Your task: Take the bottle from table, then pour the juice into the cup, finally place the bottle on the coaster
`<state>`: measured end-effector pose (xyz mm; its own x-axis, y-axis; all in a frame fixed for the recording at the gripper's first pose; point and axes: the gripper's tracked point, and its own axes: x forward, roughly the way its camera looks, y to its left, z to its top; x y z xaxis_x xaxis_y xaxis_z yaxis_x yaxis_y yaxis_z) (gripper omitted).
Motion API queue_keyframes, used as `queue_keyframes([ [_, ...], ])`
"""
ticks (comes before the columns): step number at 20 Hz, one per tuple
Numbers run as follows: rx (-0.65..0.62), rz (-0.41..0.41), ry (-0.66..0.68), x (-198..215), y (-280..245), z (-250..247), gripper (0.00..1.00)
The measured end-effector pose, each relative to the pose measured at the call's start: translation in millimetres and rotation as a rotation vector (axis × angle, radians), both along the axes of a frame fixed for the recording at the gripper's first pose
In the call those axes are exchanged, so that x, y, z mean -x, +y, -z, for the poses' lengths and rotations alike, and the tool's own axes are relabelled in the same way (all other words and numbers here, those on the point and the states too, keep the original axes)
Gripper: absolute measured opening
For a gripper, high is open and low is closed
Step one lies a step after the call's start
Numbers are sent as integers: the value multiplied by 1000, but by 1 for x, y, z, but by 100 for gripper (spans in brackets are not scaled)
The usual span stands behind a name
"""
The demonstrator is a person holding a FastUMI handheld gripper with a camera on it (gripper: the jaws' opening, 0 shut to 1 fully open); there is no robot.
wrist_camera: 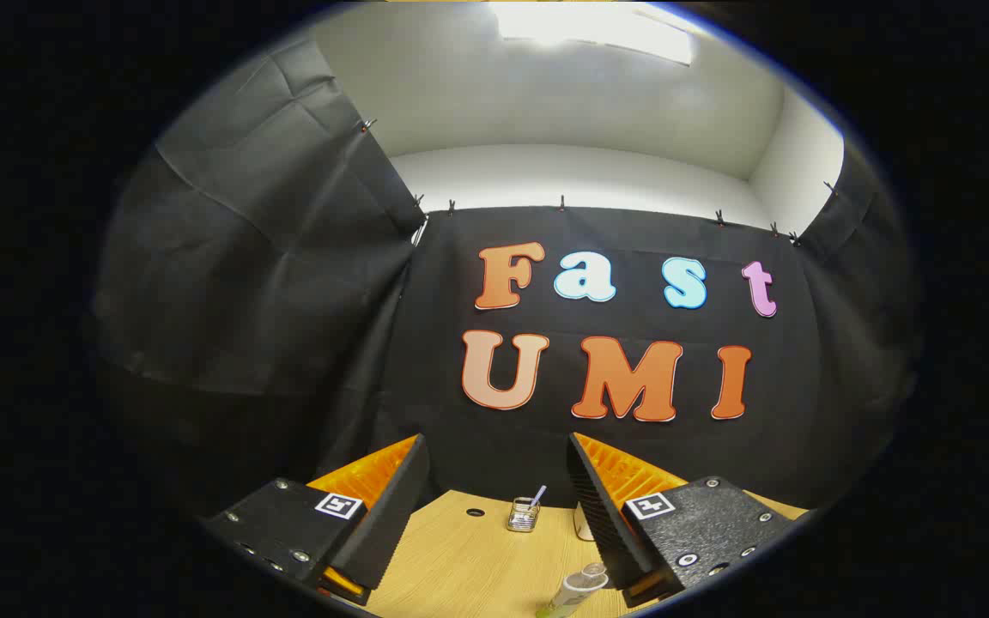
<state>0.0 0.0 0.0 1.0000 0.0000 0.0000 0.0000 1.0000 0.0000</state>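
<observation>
Wooden table (460,566) lies below the gripper (499,481), whose fingers gape wide and hold nothing, while the bottle (576,590) lies low beside the right finger, the cup (524,515) beyond.

1. Bench (460,558): light wood-grain surface, smooth, with a low sheen; a small dark round hole (475,512) is set into it.
2. Gripper (494,498): fingers held wide apart with nothing between them; inner faces (591,506) ribbed and matt; outer housings of rough, speckled matt plastic (709,515) fastened with shiny metal screws, each bearing a flat printed paper-like marker (339,505).
3. Cup (524,515): clear, glossy glass or plastic, holding a thin smooth straw-like stick.
4. Bottle (576,590): smooth translucent plastic, lying near the right finger.
5. Booth wall (288,300): matt black cloth, creased and wrinkled, held by small clips.
6. Room wall (563,172) above: smooth, matt, pale paint.
</observation>
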Motion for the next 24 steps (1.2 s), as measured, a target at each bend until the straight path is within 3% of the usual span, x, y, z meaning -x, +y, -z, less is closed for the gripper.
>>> queue_keyframes([
  [18,-16,33,2,1,-9,4,96],
  [24,-26,72,47,-3,-22,37,96],
])
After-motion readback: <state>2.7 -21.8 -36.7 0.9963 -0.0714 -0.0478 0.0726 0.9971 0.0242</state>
